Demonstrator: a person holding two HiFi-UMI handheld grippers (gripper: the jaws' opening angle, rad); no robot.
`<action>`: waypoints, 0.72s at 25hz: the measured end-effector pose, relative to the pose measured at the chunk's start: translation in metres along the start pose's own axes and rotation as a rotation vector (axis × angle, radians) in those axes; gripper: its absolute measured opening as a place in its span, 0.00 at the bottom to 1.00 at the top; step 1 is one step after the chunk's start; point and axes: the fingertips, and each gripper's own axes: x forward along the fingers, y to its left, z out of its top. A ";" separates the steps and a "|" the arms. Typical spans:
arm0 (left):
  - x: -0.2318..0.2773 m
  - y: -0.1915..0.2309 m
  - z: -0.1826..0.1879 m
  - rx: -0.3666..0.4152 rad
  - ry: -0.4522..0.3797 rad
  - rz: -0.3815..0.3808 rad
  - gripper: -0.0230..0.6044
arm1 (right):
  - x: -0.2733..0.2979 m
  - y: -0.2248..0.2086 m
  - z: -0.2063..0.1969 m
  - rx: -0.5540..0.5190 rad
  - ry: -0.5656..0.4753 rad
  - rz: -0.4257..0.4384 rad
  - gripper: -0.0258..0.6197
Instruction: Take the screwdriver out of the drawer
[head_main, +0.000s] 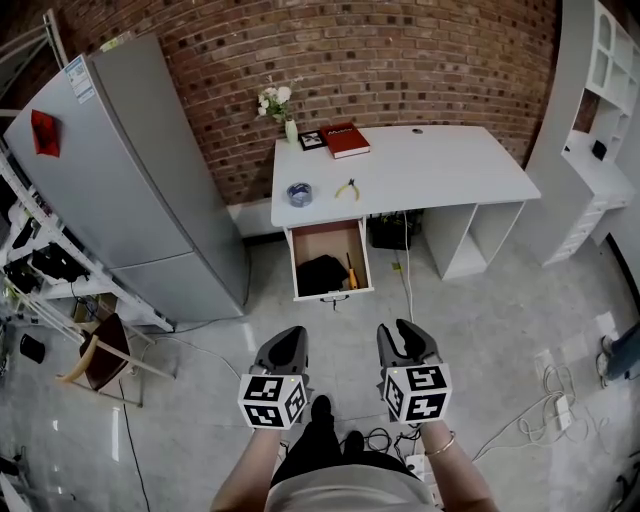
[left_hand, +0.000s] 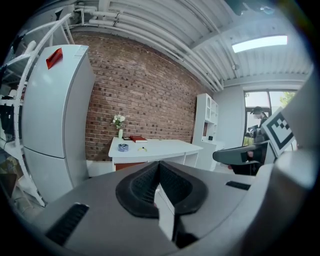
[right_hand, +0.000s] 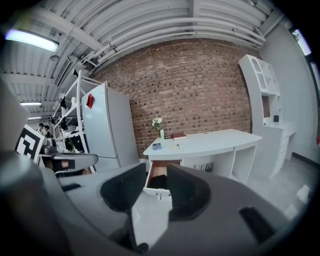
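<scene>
The left gripper (head_main: 288, 335) is squeezed closed with nothing in it. The right gripper (head_main: 405, 330) is wide apart and empty. Both hang over the floor (head_main: 480, 330), well away from the bench (head_main: 430, 165). Farther off, the drawer (head_main: 330, 294) sticks out under the bench. The screwdriver (head_main: 351, 272) lies inside it on the right, beside a black thing (head_main: 322, 273).
</scene>
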 end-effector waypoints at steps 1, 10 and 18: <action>0.002 0.002 -0.002 -0.001 0.004 0.001 0.02 | 0.003 -0.001 0.000 -0.001 0.003 -0.001 0.22; 0.040 0.034 0.000 -0.020 0.027 -0.001 0.02 | 0.054 -0.005 0.006 -0.007 0.043 -0.008 0.22; 0.097 0.093 0.017 -0.035 0.038 -0.017 0.02 | 0.133 -0.007 0.018 0.019 0.089 -0.044 0.22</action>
